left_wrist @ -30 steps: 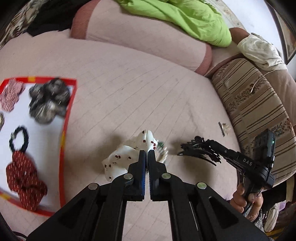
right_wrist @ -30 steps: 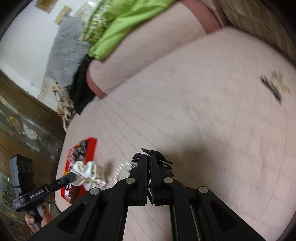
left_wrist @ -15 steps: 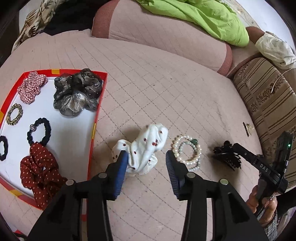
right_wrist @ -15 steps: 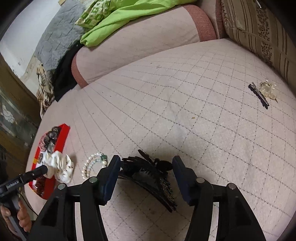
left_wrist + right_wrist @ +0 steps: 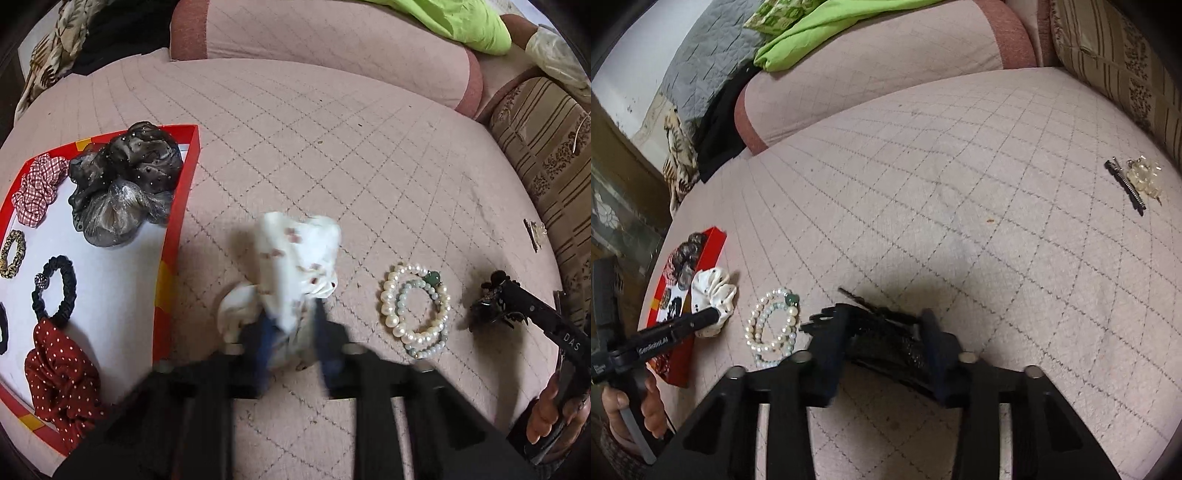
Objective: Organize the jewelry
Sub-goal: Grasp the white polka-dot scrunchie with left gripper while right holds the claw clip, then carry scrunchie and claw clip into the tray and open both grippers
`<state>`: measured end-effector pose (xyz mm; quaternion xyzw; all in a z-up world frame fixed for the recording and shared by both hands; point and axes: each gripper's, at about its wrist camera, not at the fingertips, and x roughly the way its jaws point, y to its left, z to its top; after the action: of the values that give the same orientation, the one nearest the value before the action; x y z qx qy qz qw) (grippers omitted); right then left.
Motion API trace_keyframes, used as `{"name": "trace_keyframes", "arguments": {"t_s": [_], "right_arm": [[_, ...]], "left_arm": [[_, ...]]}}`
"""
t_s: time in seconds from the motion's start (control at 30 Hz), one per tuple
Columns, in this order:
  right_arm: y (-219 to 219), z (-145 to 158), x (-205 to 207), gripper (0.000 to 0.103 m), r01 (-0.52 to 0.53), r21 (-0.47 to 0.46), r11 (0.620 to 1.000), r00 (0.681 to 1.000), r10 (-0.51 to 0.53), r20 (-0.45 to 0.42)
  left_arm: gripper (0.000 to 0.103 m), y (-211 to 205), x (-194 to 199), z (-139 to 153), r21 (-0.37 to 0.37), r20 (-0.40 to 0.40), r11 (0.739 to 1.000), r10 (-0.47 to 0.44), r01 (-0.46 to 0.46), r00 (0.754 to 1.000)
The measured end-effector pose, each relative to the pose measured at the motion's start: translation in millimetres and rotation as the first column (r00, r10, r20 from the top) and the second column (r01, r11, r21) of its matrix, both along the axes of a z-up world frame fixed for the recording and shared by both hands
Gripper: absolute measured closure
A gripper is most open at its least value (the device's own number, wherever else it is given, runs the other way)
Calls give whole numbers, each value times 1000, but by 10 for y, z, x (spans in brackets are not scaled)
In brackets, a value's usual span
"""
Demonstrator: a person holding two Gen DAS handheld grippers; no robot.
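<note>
A white scrunchie with red dots (image 5: 295, 273) lies on the pink quilted bed beside a red-rimmed white tray (image 5: 181, 199). My left gripper (image 5: 295, 332) straddles its near end, fingers partly closed and blurred; the scrunchie also shows in the right wrist view (image 5: 713, 295). A black claw hair clip (image 5: 886, 336) lies between the fingers of my right gripper (image 5: 882, 332), which is still spread around it; the clip also shows in the left wrist view (image 5: 487, 306). Pearl and green bead bracelets (image 5: 415, 310) lie between the two, also in the right wrist view (image 5: 774, 325).
The tray holds a dark sheer scrunchie (image 5: 122, 184), a red checked one (image 5: 37, 192), a red dotted one (image 5: 59, 376) and a black hair tie (image 5: 55, 284). A black hairpin with a clear flower clip (image 5: 1134, 181) lies far right. Pink bolster (image 5: 332, 40) behind.
Both grippers opened from shut, setting the scrunchie and the claw clip on the bed. Now the left fingers are closing in on the scrunchie and the right ones around the clip.
</note>
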<state>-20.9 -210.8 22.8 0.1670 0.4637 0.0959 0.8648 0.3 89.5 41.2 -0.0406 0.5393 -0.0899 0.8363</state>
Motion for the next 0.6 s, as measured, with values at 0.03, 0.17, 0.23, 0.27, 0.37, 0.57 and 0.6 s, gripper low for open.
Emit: {"name": "trace_keyframes", "arguments": {"t_s": [0.03, 0.17, 0.23, 0.27, 0.37, 0.57, 0.6], "right_arm": [[0, 10, -13, 73, 6, -8, 1000, 1000, -6, 7], [6, 49, -71, 90, 8, -31, 999, 1000, -7, 29], [34, 72, -109, 96, 3, -38, 999, 999, -1, 44], [51, 101, -134, 96, 4, -43, 999, 998, -1, 58], [86, 189, -200, 96, 7, -53, 999, 996, -2, 90], [23, 430, -357, 96, 36, 27, 999, 993, -39, 116], [34, 500, -397, 97, 34, 33, 999, 991, -38, 125]], "left_arm": [[95, -4, -19, 16, -7, 0, 1000, -2, 2, 1000], [96, 10, -142, 156, -47, 23, 999, -3, 4, 1000], [96, 16, -228, 244, -69, 38, 998, 0, 2, 999], [96, 22, -281, 304, -80, 49, 997, 3, 1, 999], [96, 69, -431, 494, -113, 87, 994, 13, -3, 996], [96, 213, -651, 775, -160, 149, 987, 37, -13, 988], [96, 230, -684, 795, -160, 156, 987, 43, -17, 987]]}}
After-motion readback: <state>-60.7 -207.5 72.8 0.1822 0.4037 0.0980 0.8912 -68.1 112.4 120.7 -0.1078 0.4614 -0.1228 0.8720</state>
